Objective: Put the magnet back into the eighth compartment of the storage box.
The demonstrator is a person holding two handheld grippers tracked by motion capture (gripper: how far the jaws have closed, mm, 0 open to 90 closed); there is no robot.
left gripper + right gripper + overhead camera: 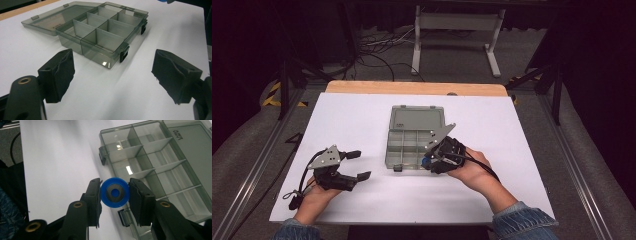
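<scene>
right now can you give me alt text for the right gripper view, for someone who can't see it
The right gripper pinches a round blue disc with a dark centre between its two black jaws, held above the near edge of an open, smoky-grey compartment box. The box sits on a white table, its dividers bare and its lid laid flat beyond.

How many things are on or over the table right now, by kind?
Grey compartment box, lid open: 1
Blue round piece, gripped in the right tool: 1
Hand-held tools, counting the open left tool: 2
Total: 4
</scene>
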